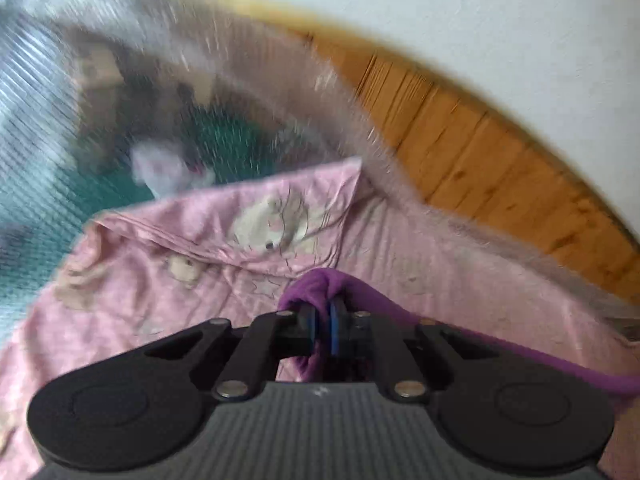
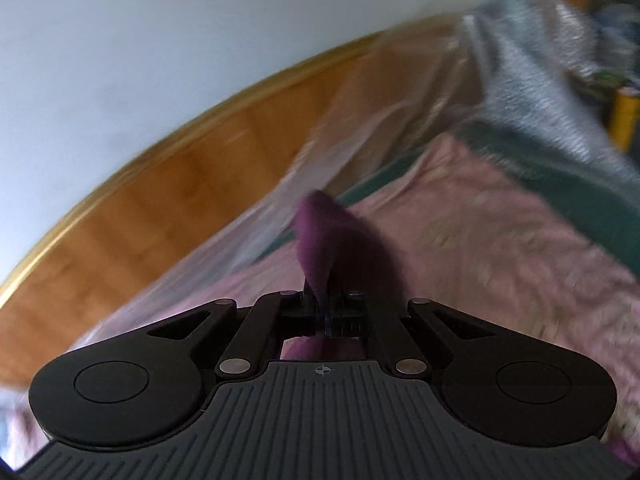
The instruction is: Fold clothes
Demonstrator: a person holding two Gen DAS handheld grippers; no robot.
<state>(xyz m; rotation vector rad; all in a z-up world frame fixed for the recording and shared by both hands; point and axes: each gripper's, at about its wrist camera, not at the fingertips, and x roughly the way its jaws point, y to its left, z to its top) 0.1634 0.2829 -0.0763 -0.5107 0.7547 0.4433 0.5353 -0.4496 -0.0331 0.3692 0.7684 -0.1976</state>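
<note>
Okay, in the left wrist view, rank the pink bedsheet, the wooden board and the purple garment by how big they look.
Largest to smallest as they appear:
1. pink bedsheet, covering most of the lower frame
2. wooden board, a long curved band
3. purple garment, smallest, though the left tool hides part of it, so its true size is unsure.

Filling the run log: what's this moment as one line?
left claw: shut on purple garment | right claw: shut on purple garment | over pink bedsheet

I count one purple fleece garment, one pink cartoon-print bedsheet at twelve o'clock beyond it, one orange wooden headboard at two o'clock, and two black two-finger grippers.
</note>
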